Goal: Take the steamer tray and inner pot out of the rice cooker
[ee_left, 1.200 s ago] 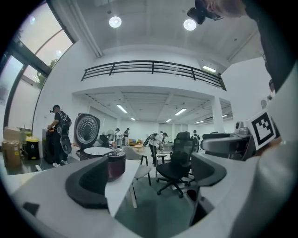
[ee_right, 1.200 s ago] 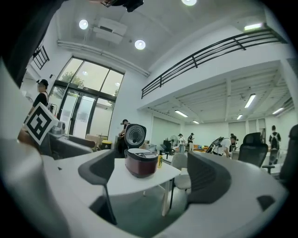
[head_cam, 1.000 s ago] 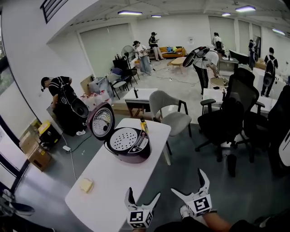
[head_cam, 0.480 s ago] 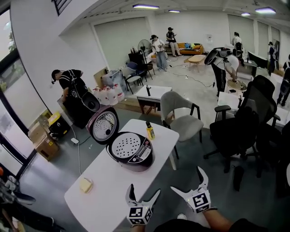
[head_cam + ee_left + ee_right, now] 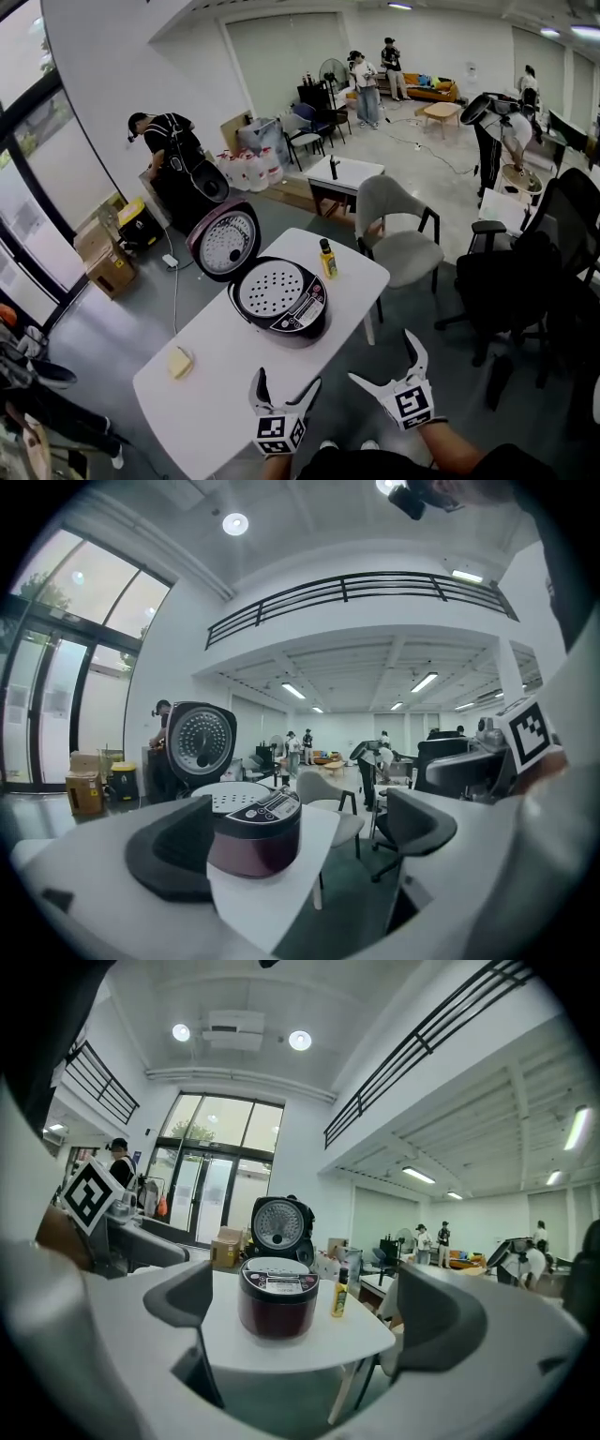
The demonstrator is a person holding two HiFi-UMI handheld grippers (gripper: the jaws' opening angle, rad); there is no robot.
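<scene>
A dark red rice cooker [image 5: 281, 300] stands on a white table [image 5: 225, 375] with its lid [image 5: 225, 242] swung up. A white perforated steamer tray [image 5: 271, 286] lies in its mouth; the inner pot below is hidden. My left gripper [image 5: 285, 388] is open at the table's near edge, short of the cooker. My right gripper [image 5: 384, 361] is open too, off the table's right side. In the left gripper view the cooker [image 5: 251, 832] sits between the jaws, some way off. The right gripper view shows the cooker [image 5: 277, 1297] farther away.
A small yellow bottle [image 5: 328, 259] stands just behind the cooker and a yellow sponge [image 5: 180, 362] lies on the table's left part. A grey chair [image 5: 398, 234] stands beyond the table, black office chairs [image 5: 525, 272] to the right. Several people are in the room behind.
The head view has drifted, so the table and cooker sit a little more to the right and nearer. Both grippers stay open, low in the picture.
</scene>
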